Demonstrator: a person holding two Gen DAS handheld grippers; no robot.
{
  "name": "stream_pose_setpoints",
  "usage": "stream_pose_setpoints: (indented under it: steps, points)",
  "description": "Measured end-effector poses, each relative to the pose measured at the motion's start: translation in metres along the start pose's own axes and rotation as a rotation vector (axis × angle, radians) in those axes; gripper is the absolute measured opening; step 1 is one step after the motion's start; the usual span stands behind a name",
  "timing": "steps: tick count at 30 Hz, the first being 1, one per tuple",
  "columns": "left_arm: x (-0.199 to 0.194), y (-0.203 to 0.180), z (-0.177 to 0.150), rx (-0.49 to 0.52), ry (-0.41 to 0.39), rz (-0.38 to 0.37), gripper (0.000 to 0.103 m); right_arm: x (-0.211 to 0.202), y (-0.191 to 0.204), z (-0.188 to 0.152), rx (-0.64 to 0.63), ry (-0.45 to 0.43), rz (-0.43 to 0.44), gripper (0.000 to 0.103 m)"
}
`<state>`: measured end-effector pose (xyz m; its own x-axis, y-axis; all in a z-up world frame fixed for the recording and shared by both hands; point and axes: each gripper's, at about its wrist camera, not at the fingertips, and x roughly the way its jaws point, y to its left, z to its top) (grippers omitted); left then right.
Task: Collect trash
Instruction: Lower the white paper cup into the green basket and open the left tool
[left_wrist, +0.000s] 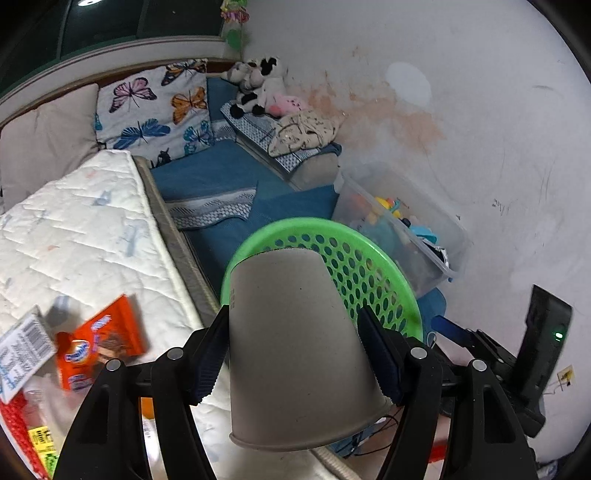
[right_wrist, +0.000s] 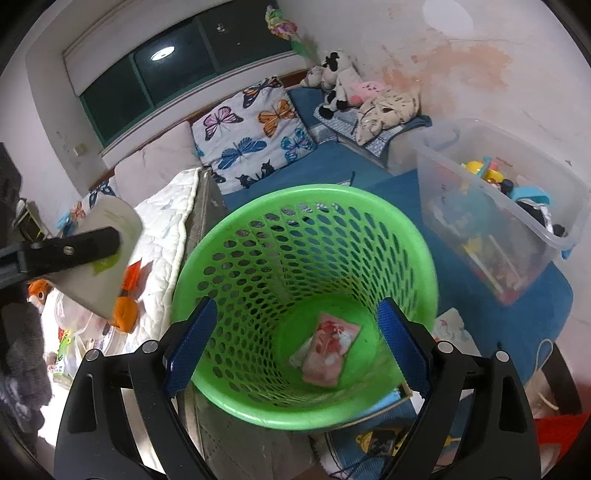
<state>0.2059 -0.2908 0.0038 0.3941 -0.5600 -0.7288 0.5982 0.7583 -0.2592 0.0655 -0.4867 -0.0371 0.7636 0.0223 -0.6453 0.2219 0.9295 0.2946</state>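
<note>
Left gripper (left_wrist: 295, 354): clamped on grey paper cup (left_wrist: 295, 347), mouth toward the camera, base pointing at 12 o'clock toward the bin.
Right gripper (right_wrist: 297, 343): spread wide, nothing between the blue pads (right_wrist: 192, 343), held over the bin opening.
Green perforated bin (right_wrist: 236, 206): just beyond both grippers, beside the white quilted mattress (left_wrist: 85, 229).
Bin contents: one pink crumpled wrapper (right_wrist: 327, 349) on the bottom; one item judged collected.
Cup: above the mattress edge, short of the bin rim; drop not yet made.
Left on the mattress, 8 to 9 o'clock in left view: orange snack packet (left_wrist: 101, 341), barcoded white wrapper (left_wrist: 22, 354), blurred red and yellow packaging below.
Progress judged early to middle; several pieces outstanding.
Farther: clear toy box (right_wrist: 495, 206) at 2 o'clock, butterfly pillow (right_wrist: 251, 129) and plush cow (right_wrist: 334, 79) at 12 o'clock.
</note>
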Motion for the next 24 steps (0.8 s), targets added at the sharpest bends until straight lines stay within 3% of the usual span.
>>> stream_pose_setpoints:
  steps: [9,13,18,24]
  points:
    - [0.032,-0.016,-0.002,0.012,0.046,-0.027,0.066,-0.013,-0.008,-0.007,0.018,-0.015,-0.005,0.088]
    - [0.036,-0.02,-0.003,0.007,0.045,-0.048,0.073,-0.013,-0.007,-0.011,0.02,-0.012,-0.003,0.088]
    - [0.033,-0.018,-0.004,-0.012,0.033,-0.072,0.074,-0.013,-0.004,-0.017,0.017,-0.002,0.003,0.088]
    - [0.006,-0.008,-0.014,-0.032,-0.007,-0.052,0.074,-0.023,0.009,-0.021,-0.003,-0.013,0.027,0.088]
